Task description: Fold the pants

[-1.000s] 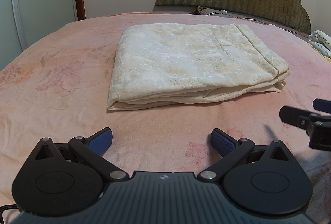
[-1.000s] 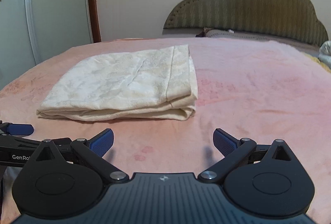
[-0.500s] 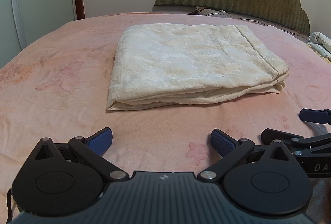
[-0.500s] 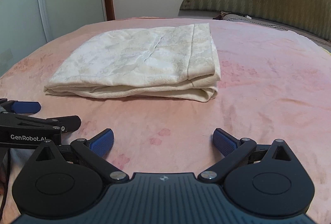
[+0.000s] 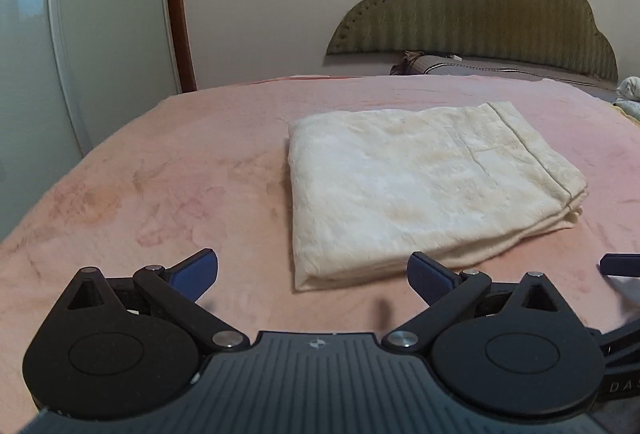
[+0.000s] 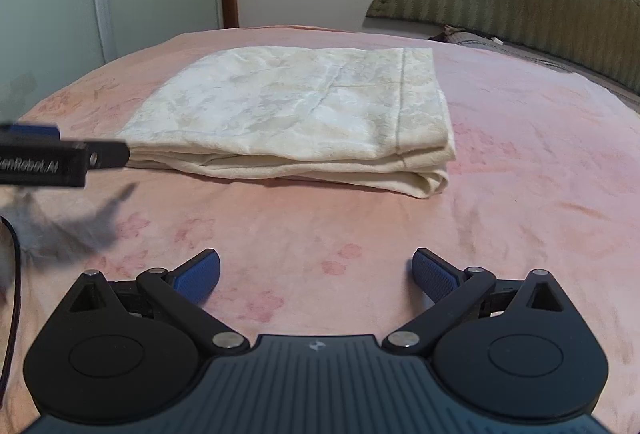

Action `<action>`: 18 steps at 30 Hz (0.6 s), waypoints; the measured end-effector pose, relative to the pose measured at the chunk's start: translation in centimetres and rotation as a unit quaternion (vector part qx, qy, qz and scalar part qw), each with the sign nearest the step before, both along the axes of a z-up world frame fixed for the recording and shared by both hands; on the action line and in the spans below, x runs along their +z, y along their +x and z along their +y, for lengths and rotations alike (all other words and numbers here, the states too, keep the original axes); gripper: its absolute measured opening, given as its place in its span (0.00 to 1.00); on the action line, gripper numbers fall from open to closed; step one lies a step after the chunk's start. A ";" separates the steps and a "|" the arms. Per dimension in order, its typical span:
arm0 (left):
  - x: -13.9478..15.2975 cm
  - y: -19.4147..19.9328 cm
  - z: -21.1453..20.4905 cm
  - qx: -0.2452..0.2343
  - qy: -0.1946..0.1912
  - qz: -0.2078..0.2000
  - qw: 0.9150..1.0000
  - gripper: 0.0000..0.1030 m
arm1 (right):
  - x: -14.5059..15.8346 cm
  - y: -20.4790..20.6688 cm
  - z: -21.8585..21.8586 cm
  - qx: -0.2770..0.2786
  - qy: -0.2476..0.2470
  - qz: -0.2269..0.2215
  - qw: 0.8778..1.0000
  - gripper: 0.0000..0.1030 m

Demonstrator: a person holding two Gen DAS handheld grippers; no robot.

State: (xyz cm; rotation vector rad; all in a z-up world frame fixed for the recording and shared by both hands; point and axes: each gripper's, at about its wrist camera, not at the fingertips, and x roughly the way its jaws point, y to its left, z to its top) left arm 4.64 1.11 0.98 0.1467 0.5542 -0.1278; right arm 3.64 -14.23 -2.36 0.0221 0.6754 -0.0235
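The pants (image 5: 424,189) lie folded mid-bed (image 5: 160,193), apparently finished, so both the left gripper (image 5: 312,274) and right gripper (image 6: 316,274) hover empty, fingers spread.

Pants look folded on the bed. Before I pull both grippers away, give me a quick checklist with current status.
1. Left gripper open, holding nothing: ok.
2. Right gripper open, holding nothing: ok.
3. Pants lie in one flat folded stack on the pink bedspread: ok.
4. Both grippers clear of the cloth: ok.
5. Layer edges aligned at the near right corner: not ok, slightly uneven.
6. Far edge tidy: cannot tell.
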 end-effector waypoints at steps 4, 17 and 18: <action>-0.1 1.5 0.7 0.011 -0.045 0.035 0.998 1.00 | -0.2 0.9 0.0 -0.004 0.003 0.011 1.000 1.00; -2.2 0.6 -0.5 -0.004 -0.019 0.057 0.998 1.00 | -0.4 0.8 -0.4 -0.006 0.012 0.010 1.000 1.00; -2.3 0.6 -0.6 -0.005 -0.019 0.058 0.998 1.00 | -0.4 0.8 -0.4 -0.005 0.014 0.009 1.000 1.00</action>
